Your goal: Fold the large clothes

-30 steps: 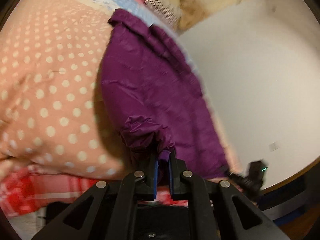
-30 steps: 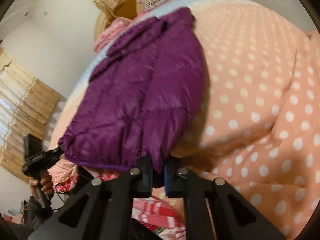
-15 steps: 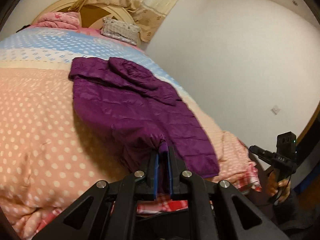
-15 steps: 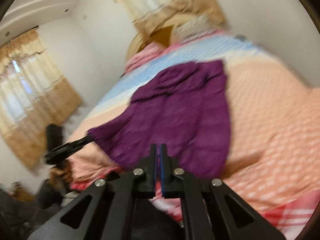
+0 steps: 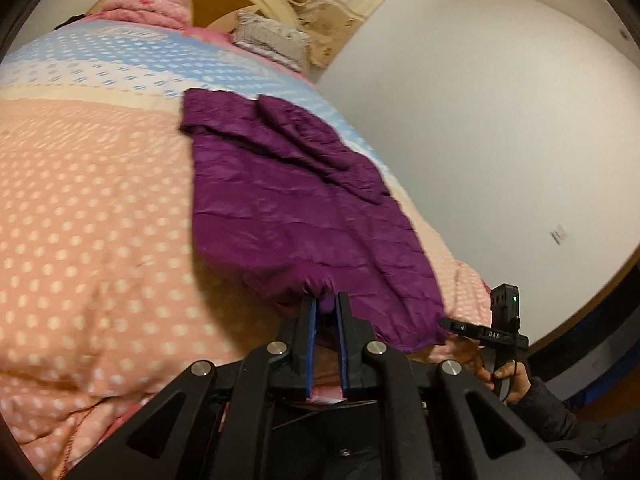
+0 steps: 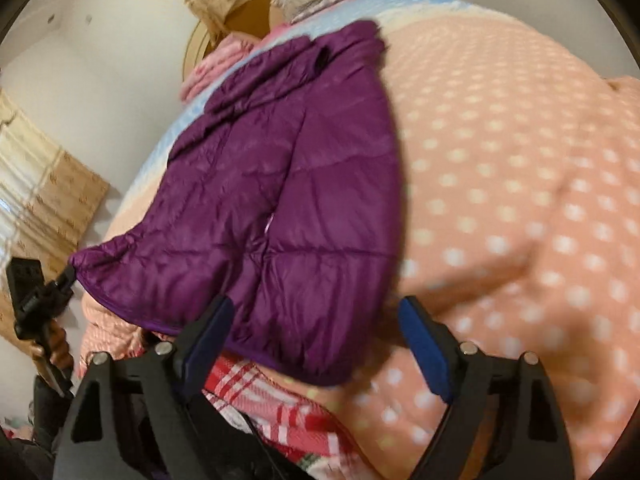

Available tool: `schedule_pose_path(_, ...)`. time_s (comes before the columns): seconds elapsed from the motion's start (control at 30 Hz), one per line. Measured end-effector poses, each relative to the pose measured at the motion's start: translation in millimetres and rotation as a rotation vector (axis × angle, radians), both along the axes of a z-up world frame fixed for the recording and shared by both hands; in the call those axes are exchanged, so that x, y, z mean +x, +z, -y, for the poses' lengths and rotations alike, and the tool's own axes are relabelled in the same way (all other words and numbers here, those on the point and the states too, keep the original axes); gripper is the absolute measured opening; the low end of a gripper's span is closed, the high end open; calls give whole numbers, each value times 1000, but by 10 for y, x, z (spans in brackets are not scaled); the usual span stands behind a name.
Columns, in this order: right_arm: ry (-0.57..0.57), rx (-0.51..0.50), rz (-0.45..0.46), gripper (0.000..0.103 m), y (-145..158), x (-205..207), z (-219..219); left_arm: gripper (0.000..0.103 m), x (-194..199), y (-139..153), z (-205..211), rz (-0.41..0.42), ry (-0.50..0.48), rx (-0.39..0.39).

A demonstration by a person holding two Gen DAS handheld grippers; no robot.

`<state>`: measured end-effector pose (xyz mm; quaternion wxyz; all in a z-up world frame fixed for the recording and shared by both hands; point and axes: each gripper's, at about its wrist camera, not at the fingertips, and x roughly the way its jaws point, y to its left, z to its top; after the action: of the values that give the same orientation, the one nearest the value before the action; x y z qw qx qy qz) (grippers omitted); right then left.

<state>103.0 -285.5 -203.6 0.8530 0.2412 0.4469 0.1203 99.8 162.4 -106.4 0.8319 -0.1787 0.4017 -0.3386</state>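
One purple jacket [image 5: 304, 216] lies flat on the dotted quilt [image 5: 92, 208]. Left gripper [image 5: 326, 312] pinches its hem. Right gripper [image 6: 316, 332] jaws are opening, hem between them unpressed. Only the left view shows two pillows [image 5: 272, 38]; only the right, a plaid blanket [image 6: 256, 392].

Left gripper [image 5: 326, 300] pinching hem of purple jacket [image 5: 296, 208] on dotted quilt [image 5: 92, 208].
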Motion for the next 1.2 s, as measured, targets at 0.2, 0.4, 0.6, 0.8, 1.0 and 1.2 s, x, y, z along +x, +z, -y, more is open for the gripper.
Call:
schedule_pose_path(0.2, 56, 32, -72, 30, -253, 52, -92, 10, -36, -95, -189, -1, -20, 102)
schedule_pose_path(0.4, 96, 59, -32, 13, -90, -58, -113, 18, 14, -423, -112, -50, -4, -8)
schedule_pose_path(0.6, 91, 25, 16, 13, 81, -128, -134, 102, -4, -607, -138, -65, 98, -84)
schedule_pose_path(0.8, 90, 3, -4, 13, -1, -54, -225, 102, 25, -684, -83, -169, 89, -43)
schedule_pose_path(1.0, 85, 17, -6, 13, -19, -36, -215, 102, 172, -907, 118, -354, 104, -13)
schedule_pose_path(1.2, 85, 17, -12, 13, -39, -35, -187, 91, 212, -821, 233, -322, 100, 6)
